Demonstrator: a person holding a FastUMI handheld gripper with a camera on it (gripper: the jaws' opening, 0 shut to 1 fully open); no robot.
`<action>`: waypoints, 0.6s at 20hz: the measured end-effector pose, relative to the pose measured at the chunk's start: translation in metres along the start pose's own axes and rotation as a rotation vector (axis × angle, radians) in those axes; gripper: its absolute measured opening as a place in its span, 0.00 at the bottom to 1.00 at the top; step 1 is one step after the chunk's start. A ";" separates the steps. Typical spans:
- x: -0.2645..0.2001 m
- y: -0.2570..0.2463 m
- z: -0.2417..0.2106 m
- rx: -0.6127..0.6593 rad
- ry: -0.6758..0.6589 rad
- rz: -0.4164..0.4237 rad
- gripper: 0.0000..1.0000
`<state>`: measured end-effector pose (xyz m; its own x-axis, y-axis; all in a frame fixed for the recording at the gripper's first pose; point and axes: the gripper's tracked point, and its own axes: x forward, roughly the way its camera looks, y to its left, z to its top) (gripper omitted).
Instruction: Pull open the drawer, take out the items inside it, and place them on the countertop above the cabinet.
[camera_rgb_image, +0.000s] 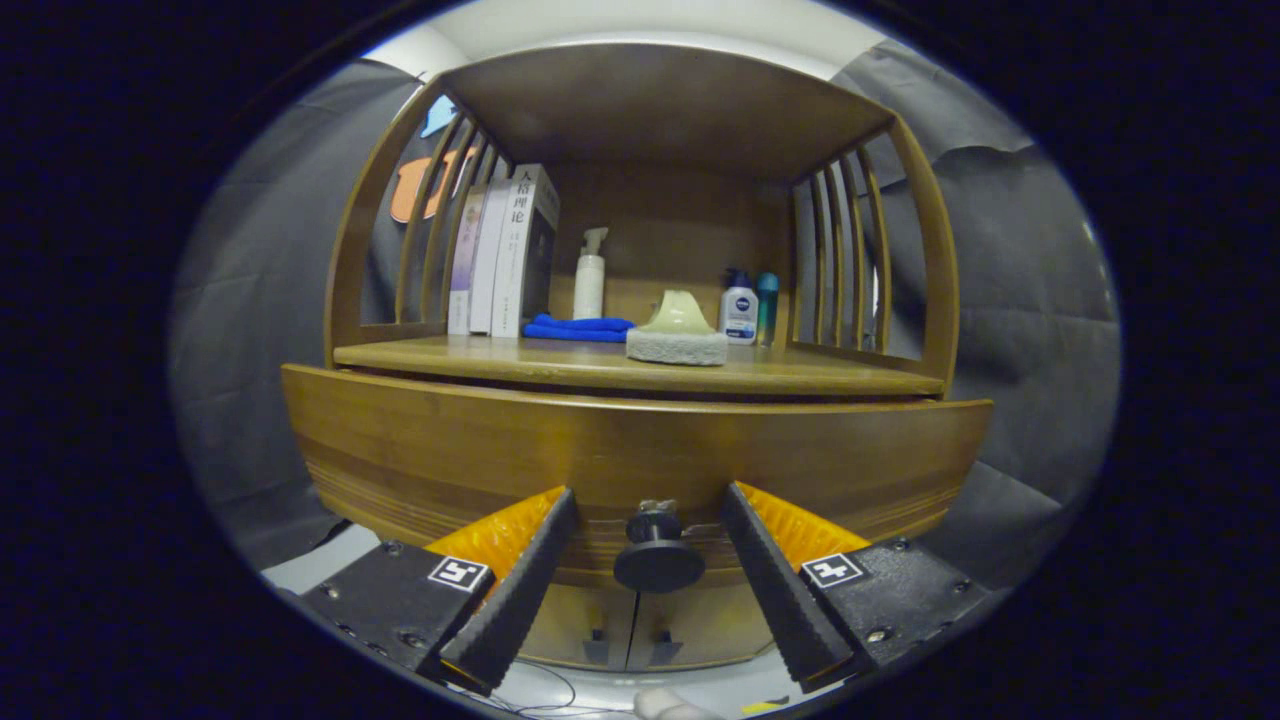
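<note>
We are holding the gripper (650, 505) with its fingers spread wide either side of the drawer knob (658, 556), touching nothing. The wooden drawer (500, 450) front is blocking its contents from us. On the countertop (560, 365) a sponge (677, 345) is partly hiding a pale object behind it.

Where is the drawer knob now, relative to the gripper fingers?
In the gripper view, the drawer knob sits on the drawer front between the open gripper's two fingers, touching neither, below the countertop.
</note>
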<state>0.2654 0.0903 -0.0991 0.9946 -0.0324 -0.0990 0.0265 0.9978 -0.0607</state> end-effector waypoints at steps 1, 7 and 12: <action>0.004 0.000 0.000 0.004 0.001 0.002 0.99; 0.029 0.001 0.004 0.029 0.005 0.009 0.99; 0.036 0.001 0.004 0.036 0.001 0.021 0.99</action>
<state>0.3015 0.0903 -0.0987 0.9948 -0.0118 -0.1010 0.0096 0.9997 -0.0229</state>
